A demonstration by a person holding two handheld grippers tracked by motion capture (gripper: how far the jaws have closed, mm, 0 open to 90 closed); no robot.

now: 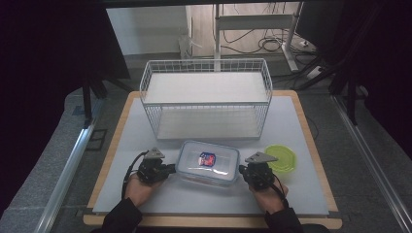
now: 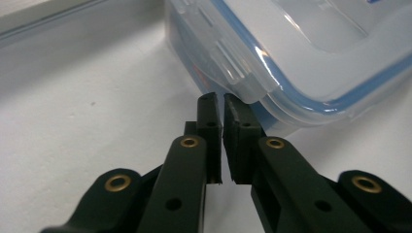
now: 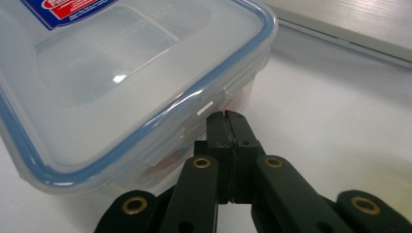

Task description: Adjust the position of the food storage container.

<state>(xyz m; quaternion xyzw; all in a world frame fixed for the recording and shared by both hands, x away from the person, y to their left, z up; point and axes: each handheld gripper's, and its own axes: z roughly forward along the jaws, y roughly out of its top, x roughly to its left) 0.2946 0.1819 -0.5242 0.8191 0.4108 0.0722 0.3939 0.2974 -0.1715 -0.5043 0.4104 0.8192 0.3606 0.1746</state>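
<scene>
A clear plastic food box (image 1: 208, 163) with a blue-sealed lid and a red and blue label lies near the table's front edge. My left gripper (image 1: 170, 169) is at the box's left end, shut with nothing between its jaws. In the left gripper view its tips (image 2: 217, 99) sit just under a side latch flap (image 2: 233, 68) of the box (image 2: 311, 58). My right gripper (image 1: 241, 171) is at the box's right end, also shut and empty. In the right gripper view its tips (image 3: 227, 115) rest against the box (image 3: 121, 73) just below the lid rim.
A white wire basket rack (image 1: 206, 97) with two shelves stands behind the box. A lime green round lid (image 1: 282, 158) lies right of the right gripper. The white mat (image 1: 145, 204) covers a wooden board; floor and cables lie beyond it.
</scene>
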